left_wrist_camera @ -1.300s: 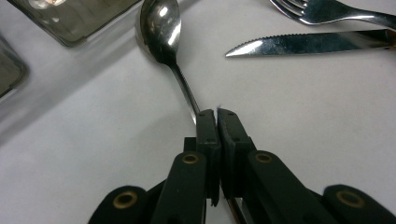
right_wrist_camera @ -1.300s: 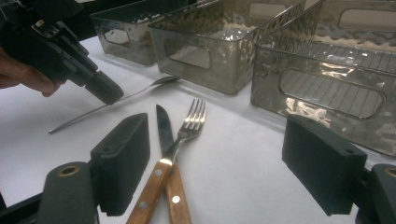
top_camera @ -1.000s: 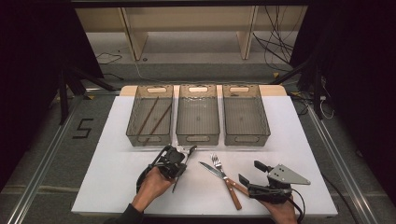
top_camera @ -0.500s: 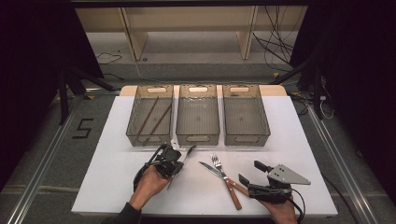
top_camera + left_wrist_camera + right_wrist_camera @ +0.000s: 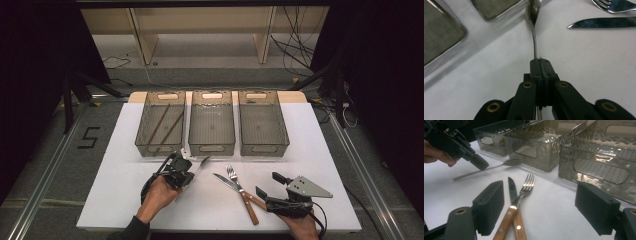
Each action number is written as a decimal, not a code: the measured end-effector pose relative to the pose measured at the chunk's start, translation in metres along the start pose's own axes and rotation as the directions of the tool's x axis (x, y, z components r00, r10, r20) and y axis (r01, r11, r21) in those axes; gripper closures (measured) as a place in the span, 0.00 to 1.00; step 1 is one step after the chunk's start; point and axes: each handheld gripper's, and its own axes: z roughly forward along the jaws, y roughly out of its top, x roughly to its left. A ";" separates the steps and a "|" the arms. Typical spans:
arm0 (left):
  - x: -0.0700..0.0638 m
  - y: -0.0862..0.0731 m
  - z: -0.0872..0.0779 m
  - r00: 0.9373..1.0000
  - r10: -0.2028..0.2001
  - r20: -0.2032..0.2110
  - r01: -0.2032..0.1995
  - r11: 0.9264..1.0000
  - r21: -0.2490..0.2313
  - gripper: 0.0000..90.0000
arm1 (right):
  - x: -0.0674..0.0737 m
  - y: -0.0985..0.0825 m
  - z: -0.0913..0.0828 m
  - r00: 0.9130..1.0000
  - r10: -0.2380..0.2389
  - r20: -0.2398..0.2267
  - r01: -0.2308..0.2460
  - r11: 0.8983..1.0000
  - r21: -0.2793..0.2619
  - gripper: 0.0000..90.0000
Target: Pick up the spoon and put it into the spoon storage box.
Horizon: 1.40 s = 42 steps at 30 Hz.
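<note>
My left gripper (image 5: 187,171) is shut on the thin handle of a metal spoon (image 5: 201,164) in front of the left and middle bins. In the left gripper view the jaws (image 5: 540,61) meet on the handle, and the spoon bowl (image 5: 533,10) points away from them. My right gripper (image 5: 266,183) rests open near the table's front right with nothing between its pads. Just ahead of it in the right gripper view (image 5: 541,207) lie a wooden-handled fork (image 5: 526,186) and knife (image 5: 512,188), crossed. Farther left there, the left gripper (image 5: 477,161) clamps the spoon (image 5: 511,162).
Three translucent grey bins stand in a row at the back: the left bin (image 5: 150,150) holds chopsticks (image 5: 165,125), while the middle bin (image 5: 212,149) and right bin (image 5: 264,149) look bare. The fork (image 5: 231,174) and knife (image 5: 223,180) lie mid-front on the white table (image 5: 125,200).
My left hand has drifted slightly to the left with the spoon in its jaws. The right gripper, fork and knife have not moved.
</note>
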 end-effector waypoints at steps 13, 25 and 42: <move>0.005 0.000 -0.005 1.000 0.011 0.007 -0.011 1.000 -0.003 1.00 | 0.000 0.000 0.000 1.000 0.001 0.000 -0.001 1.000 0.001 0.27; 0.007 0.001 -0.014 1.000 0.012 0.022 -0.011 1.000 -0.024 1.00 | 0.000 0.000 0.000 1.000 0.002 -0.001 -0.002 1.000 0.002 0.27; 0.009 -0.003 0.000 1.000 0.006 0.004 -0.006 1.000 0.011 0.99 | 0.000 0.000 0.000 1.000 0.003 -0.002 -0.003 1.000 0.001 0.27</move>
